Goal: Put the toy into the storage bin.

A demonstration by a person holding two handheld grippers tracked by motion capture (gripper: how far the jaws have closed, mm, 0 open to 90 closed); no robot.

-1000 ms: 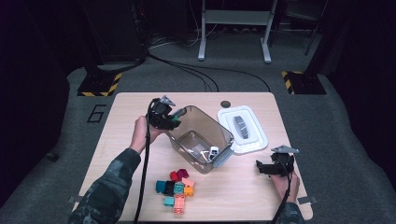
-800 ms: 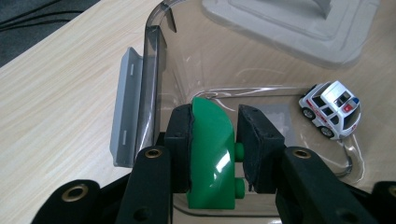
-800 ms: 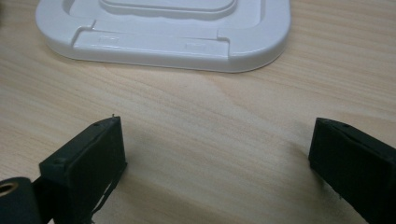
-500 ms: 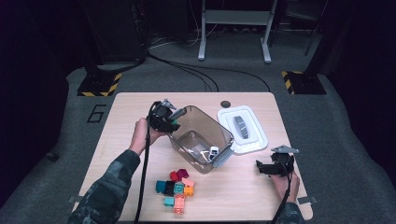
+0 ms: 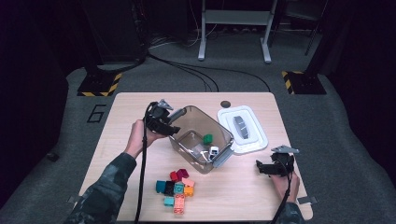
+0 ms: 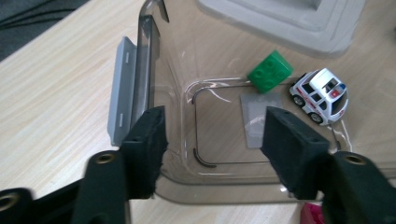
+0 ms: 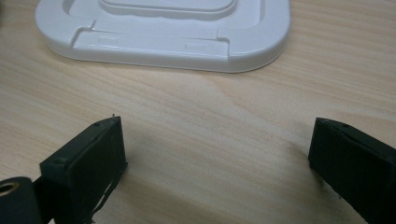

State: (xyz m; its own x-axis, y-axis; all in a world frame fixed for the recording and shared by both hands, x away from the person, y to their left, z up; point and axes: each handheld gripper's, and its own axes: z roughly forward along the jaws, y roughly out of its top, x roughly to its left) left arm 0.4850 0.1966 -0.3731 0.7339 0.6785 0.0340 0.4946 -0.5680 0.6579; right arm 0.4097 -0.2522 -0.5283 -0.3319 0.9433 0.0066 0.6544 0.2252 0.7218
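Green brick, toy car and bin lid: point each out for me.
green brick (image 6: 270, 71), left gripper view, on its studded top.
toy car (image 6: 322, 94), left gripper view, on its white roof.
lid (image 5: 243, 129), high view, on its grey handle.

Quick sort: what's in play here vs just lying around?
In play:
- clear plastic bin
- green toy brick inside it
- white toy car inside it
- pile of coloured toy bricks on the table
- left gripper, open over the bin, jaws just opened, nothing between them

Lying about:
- white bin lid
- right gripper, open, idle
- floor cables
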